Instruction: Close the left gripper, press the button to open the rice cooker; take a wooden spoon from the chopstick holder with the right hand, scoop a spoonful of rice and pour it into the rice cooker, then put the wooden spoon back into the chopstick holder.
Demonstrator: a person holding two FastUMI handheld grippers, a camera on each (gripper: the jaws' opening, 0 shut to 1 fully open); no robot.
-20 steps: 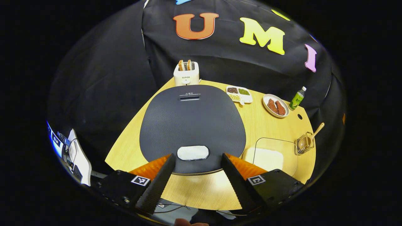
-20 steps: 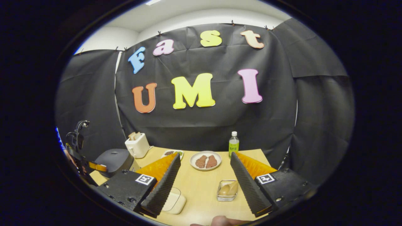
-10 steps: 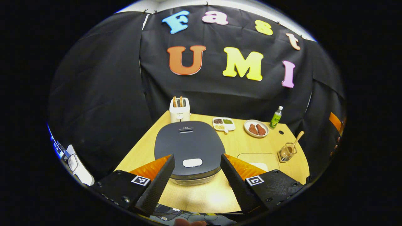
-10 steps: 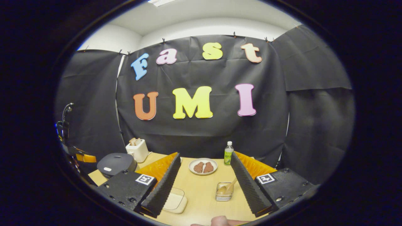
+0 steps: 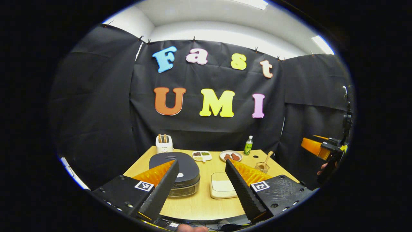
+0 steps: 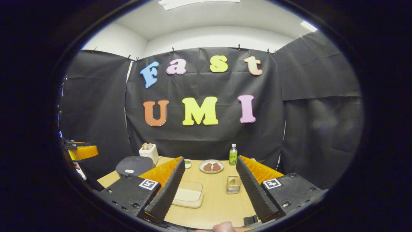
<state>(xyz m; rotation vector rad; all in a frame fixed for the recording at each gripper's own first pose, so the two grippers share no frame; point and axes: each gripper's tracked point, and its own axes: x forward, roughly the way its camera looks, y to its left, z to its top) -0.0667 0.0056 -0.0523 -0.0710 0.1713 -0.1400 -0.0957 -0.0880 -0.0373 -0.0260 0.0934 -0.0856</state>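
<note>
The dark rice cooker [image 5: 175,170] stands on the table's left with its lid down and a pale button [image 5: 180,175] at its front. My left gripper [image 5: 201,161] is open and held back from the table, well short of the cooker. A wire chopstick holder [image 5: 262,166] holds the wooden spoon [image 5: 268,158]. The shallow rice container [image 5: 222,189] lies between them. In the right gripper view, my right gripper [image 6: 210,159] is open and empty, back from the table's near edge, with the chopstick holder [image 6: 233,185], rice container [image 6: 188,197] and cooker [image 6: 134,165] ahead.
At the back of the wooden table [image 5: 199,203] stand a toaster [image 5: 164,144], a sectioned dish [image 5: 202,156], a plate of food [image 5: 230,156] and a green bottle [image 5: 248,145]. The other gripper [image 5: 317,146] is off the table's right side.
Both grippers have pulled back from the table and tilted up; the left one was close over the cooker's lid. The lid stays down and both grippers stay open.
</note>
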